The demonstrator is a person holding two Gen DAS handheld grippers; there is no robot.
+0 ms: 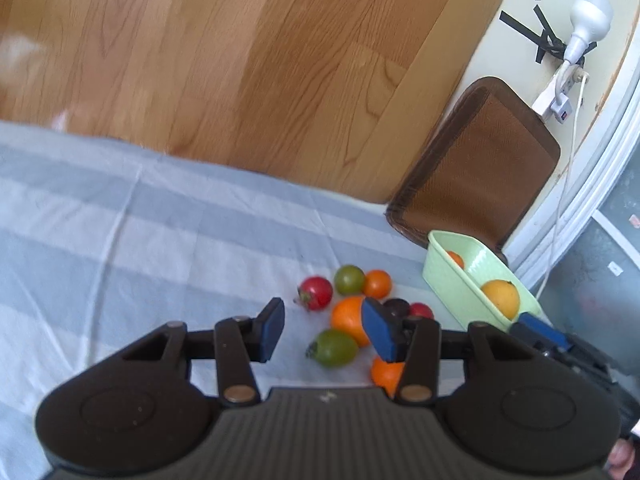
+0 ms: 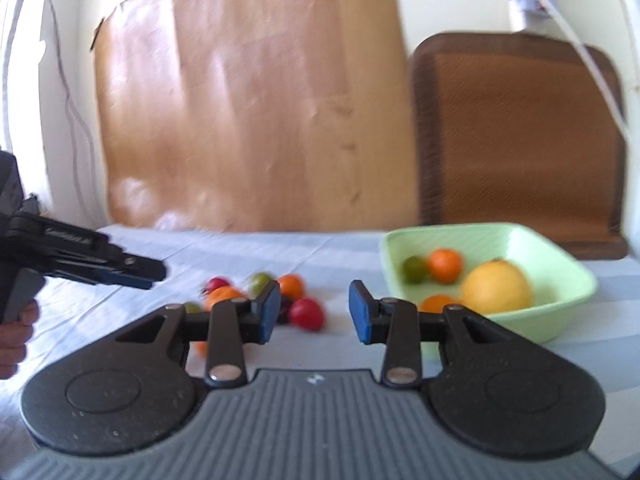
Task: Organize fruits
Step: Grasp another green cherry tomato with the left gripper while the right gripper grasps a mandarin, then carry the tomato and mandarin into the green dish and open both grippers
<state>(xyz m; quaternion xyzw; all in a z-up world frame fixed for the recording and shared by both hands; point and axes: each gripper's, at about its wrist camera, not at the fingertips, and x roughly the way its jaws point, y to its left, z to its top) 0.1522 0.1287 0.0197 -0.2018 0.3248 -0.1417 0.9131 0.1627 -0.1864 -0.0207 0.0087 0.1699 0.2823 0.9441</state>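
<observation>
Several small fruits lie loose on the striped cloth: a red one (image 1: 316, 293), a round green one (image 1: 349, 279), a small orange one (image 1: 377, 283), a larger orange (image 1: 348, 319) and an oval green one (image 1: 334, 348). My left gripper (image 1: 325, 332) is open and empty above them. A pale green bowl (image 2: 560, 258) holds a yellow-orange fruit (image 2: 496, 286), an orange (image 2: 445, 265) and a green fruit (image 2: 414, 269). My right gripper (image 2: 313, 312) is open and empty, between the loose fruits (image 2: 306, 313) and the bowl. The bowl also shows in the left wrist view (image 1: 438, 258).
The table wears a blue and white striped cloth (image 1: 120, 232). A brown chair (image 2: 516, 140) stands behind the bowl. A wood-grain board (image 2: 256, 112) leans behind the table. The left gripper's body (image 2: 80, 260) shows at the left of the right wrist view.
</observation>
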